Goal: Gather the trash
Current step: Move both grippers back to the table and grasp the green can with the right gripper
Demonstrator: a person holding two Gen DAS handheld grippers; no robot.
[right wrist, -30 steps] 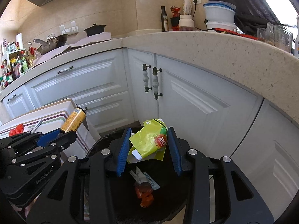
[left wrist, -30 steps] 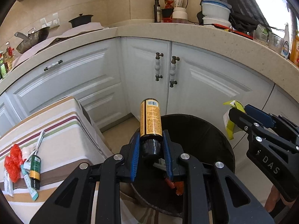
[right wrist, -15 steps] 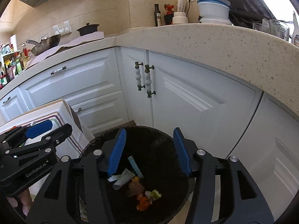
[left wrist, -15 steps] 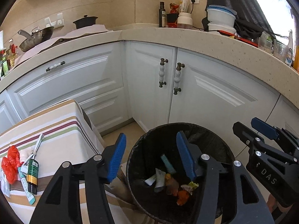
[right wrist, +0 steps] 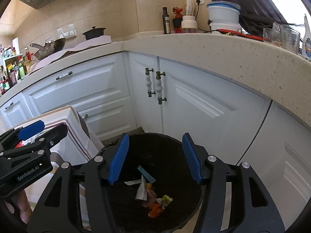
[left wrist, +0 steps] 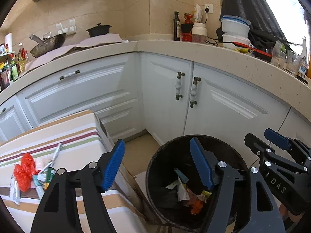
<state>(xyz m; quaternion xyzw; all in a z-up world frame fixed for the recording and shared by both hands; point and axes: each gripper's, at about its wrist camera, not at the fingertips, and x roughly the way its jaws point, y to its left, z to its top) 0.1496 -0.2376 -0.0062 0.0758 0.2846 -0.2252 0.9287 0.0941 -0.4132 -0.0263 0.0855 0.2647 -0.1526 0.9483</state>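
Bottle and yellow wrapper gone from both grippers — now lying in the bin (left wrist: 155,167) below. Left gripper (left wrist: 157,165) and right gripper (right wrist: 155,158) are opening wide, empty. Next: swinging left for remaining trash (left wrist: 25,171) on the table (left wrist: 77,128).

The left gripper (left wrist: 157,165) is tilting downward, its jaws opening with nothing between the blue pads. The right gripper (right wrist: 155,158) is angling down beside it, its jaws also opening on nothing.
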